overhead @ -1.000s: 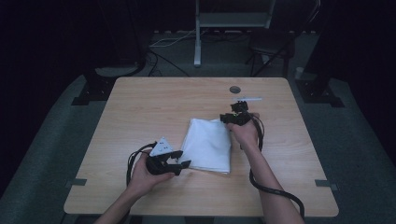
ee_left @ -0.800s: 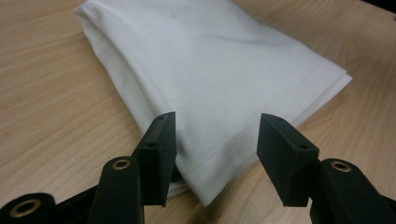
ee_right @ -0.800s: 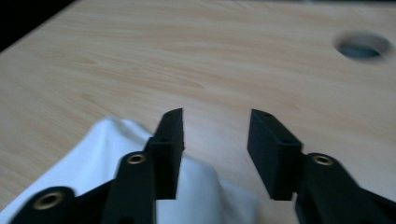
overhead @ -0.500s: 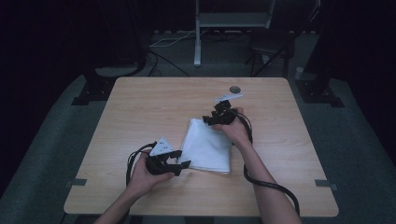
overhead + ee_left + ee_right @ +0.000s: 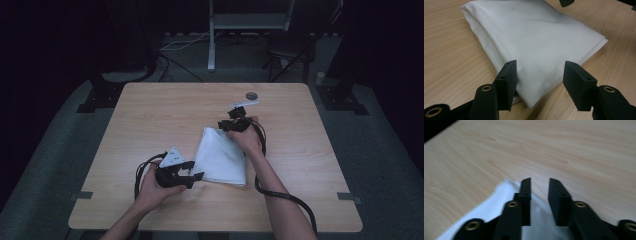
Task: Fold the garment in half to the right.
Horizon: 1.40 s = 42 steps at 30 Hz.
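The folded white cloth [image 5: 221, 159] lies in the middle of the table [image 5: 150, 115]. The left gripper [image 5: 192, 176] waits wide open at the cloth's near corner. The right gripper [image 5: 226, 125] has just been closing at the cloth's far corner, jaws narrow with cloth between them, so pinch only the top layer and lift slowly.

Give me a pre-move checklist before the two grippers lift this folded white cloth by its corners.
1. Folded white cloth lies flat on the light wooden table: ok.
2. Left gripper open, straddling the cloth's near corner: ok.
3. Left gripper pressing the cloth: not ok, a gap shows beside one jaw.
4. Right gripper over the cloth's far corner: ok; its jaws have just been closing.
5. Right gripper clamped on fabric: cannot tell.
6. Small round grey object clear of the cloth: ok.
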Motion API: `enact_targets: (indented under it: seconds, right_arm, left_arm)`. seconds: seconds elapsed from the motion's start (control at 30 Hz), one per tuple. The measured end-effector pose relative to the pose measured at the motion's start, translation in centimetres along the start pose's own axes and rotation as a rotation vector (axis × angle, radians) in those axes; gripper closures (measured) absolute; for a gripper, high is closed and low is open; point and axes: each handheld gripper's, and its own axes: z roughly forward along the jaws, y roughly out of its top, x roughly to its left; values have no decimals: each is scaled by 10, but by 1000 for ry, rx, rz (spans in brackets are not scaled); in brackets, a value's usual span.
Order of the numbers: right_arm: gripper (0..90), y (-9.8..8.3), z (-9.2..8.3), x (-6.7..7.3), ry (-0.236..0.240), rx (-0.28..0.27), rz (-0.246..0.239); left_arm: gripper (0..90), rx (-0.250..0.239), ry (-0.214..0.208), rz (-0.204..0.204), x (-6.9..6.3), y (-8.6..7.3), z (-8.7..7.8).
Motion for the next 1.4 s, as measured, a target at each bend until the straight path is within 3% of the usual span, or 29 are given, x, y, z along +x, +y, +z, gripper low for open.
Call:
enact_targets:
  seconds: [0.13,0.37,0.47,0.6,0.7,0.8,0.93,1.1,1.2,1.27,1.4]
  right_arm:
    - [557,3,0,9,16,6,-62]
    - [507,-4,12,14,17,73,-104]
    - [644,-7,16,15,3,92,-133]
    - [856,-12,21,15,-8,100,-118]
    - [875,-11,20,13,-12,51,-54]
    - [876,-9,18,13,-31,5,-29]
    - [864,-13,22,10,-60,14,-12]
    - [819,-17,29,10,-73,52,-11]
    - [695,-16,28,9,-58,62,-6]
    - [587,-13,21,9,-47,31,-2]
    - [405,-5,-7,-3,-11,-56,93]
  left_arm:
    - [420,-8,10,-7,0,0,1]
    - [407,2,11,-2,0,-1,2]
    - [406,1,7,-1,-1,0,2]
    - [403,7,7,8,-1,-1,4]
    - [404,14,4,16,-1,-2,5]
    - [404,14,8,13,-1,-2,5]
    - [405,22,11,13,0,-2,5]
    - [404,25,7,10,-1,-3,6]
    - [399,8,3,1,-1,-2,3]
    - [386,-13,1,-2,-1,0,0]
    - [352,-63,12,-3,0,3,-6]
